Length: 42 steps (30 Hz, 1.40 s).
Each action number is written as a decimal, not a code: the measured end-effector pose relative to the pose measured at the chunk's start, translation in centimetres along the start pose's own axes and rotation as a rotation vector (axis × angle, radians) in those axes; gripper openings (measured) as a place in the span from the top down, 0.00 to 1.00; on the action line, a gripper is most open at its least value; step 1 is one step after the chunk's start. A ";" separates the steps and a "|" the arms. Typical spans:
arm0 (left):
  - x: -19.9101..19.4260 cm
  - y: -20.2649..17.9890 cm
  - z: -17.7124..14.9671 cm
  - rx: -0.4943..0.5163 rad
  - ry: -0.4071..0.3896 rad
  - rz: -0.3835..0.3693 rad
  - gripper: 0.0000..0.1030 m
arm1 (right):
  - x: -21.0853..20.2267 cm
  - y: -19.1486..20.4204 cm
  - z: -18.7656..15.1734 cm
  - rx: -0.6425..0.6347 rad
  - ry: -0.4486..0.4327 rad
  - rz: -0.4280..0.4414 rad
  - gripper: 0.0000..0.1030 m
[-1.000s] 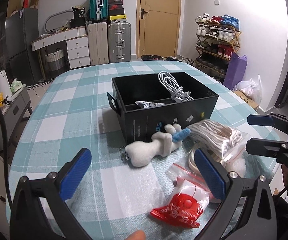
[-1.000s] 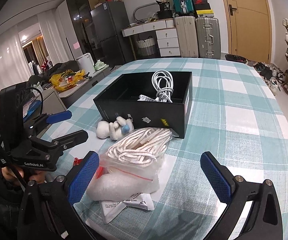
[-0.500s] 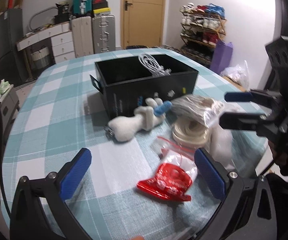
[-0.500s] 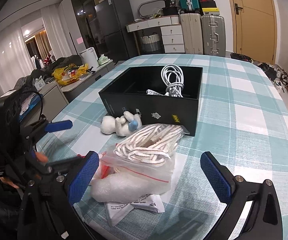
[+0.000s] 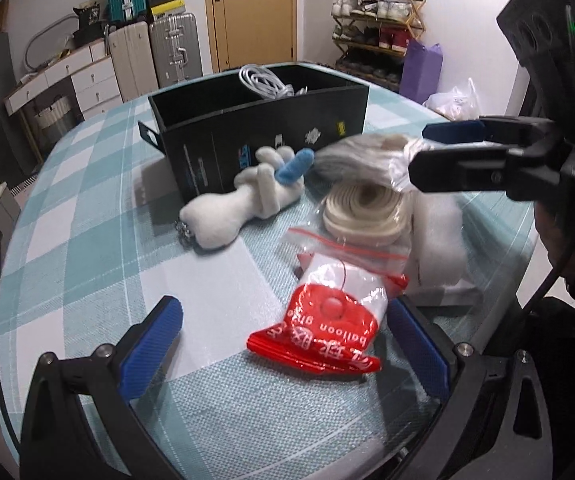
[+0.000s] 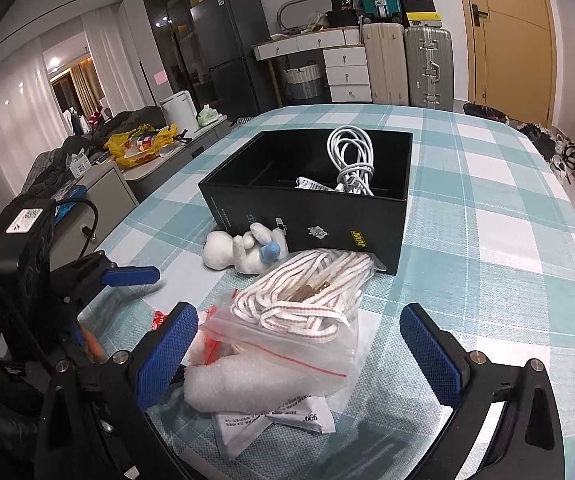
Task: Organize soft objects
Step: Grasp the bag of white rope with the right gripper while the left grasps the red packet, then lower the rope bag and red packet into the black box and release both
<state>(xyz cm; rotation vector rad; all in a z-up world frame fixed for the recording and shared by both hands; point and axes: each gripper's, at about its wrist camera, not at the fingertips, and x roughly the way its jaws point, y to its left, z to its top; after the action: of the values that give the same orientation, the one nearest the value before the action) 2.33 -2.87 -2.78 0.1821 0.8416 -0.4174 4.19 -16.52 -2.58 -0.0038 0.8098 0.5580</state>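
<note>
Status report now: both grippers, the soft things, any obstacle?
Left gripper open over red balloon bag. Right gripper open at rope bag. Plush toy against black box.

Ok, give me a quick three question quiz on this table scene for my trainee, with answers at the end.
1. True or false: the white cable lies inside the black box.
2. Which item lies nearest between the left tongs? A) the plush toy B) the red balloon packet C) the bag of rope
3. Fill in: both the left tongs and the right tongs are ____, holding nothing.

Key: 1 true. 2 B. 3 open.
</note>
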 end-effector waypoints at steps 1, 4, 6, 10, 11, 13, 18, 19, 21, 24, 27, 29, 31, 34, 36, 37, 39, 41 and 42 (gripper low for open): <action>0.1 0.1 -0.1 -0.002 0.000 0.000 0.01 | 0.2 0.0 0.1 0.002 0.005 0.001 0.00; 0.4 0.3 -0.2 -0.010 0.005 -0.001 0.04 | 0.9 0.0 0.3 0.010 0.023 0.001 0.00; 0.5 0.4 -0.3 -0.018 0.012 -0.004 0.13 | 1.5 0.0 0.5 0.016 0.034 -0.004 0.00; 0.4 0.4 -0.2 -0.011 -0.001 -0.012 0.27 | 2.4 0.1 1.0 0.023 0.054 -0.010 0.00; 0.2 0.4 -0.2 -0.008 -0.005 -0.014 0.37 | 2.7 0.1 1.1 0.023 0.060 -0.016 0.00; 0.1 0.7 -0.1 -0.024 -0.010 -0.028 0.42 | 3.1 0.1 1.3 0.031 0.068 -0.020 0.00; -0.5 1.6 -0.1 -0.062 -0.037 -0.037 0.43 | 4.1 -0.1 1.6 0.053 0.085 -0.043 0.05; -0.6 1.7 -0.1 -0.065 -0.042 -0.036 0.43 | 4.2 -0.2 1.6 0.060 0.089 -0.047 0.13; -1.0 1.9 -0.1 -0.071 -0.054 -0.037 0.43 | 4.6 -0.5 1.6 0.078 0.107 -0.035 0.25; -1.4 2.2 0.0 -0.081 -0.071 -0.038 0.43 | 4.6 -1.0 1.4 0.093 0.111 -0.038 0.31; -1.7 2.5 0.1 -0.091 -0.086 -0.037 0.43 | 4.3 -1.4 1.3 0.102 0.110 -0.033 0.39; -2.0 2.7 0.2 -0.102 -0.101 -0.037 0.43 | 4.0 -1.5 1.2 0.108 0.105 -0.028 0.43; -2.3 3.0 0.4 -0.113 -0.118 -0.036 0.43 | 3.7 -1.7 1.0 0.112 0.091 -0.024 0.49; -2.8 3.3 0.5 -0.126 -0.141 -0.035 0.44 | 3.1 -2.0 0.8 0.116 0.069 -0.014 0.53; -2.9 3.3 0.6 -0.127 -0.144 -0.032 0.45 | 2.6 -2.1 0.6 0.118 0.055 -0.014 0.54; -2.9 3.3 0.6 -0.129 -0.146 -0.032 0.45 | 2.4 -2.1 0.5 0.118 0.049 -0.014 0.55; -2.9 3.4 0.6 -0.128 -0.142 -0.035 0.45 | 2.0 -2.3 0.4 0.125 0.039 -0.007 0.55; -3.0 3.4 0.6 -0.126 -0.146 -0.034 0.46 | 1.6 -2.5 0.4 0.128 0.025 -0.003 0.55; -2.9 3.3 0.6 -0.124 -0.146 -0.038 0.46 | 1.3 -2.5 0.3 0.129 0.016 0.004 0.55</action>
<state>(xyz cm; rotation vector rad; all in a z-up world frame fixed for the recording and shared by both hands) 2.39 0.73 -0.23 0.0209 0.7259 -0.4078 6.33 -18.00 -3.77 0.1115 0.8605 0.5094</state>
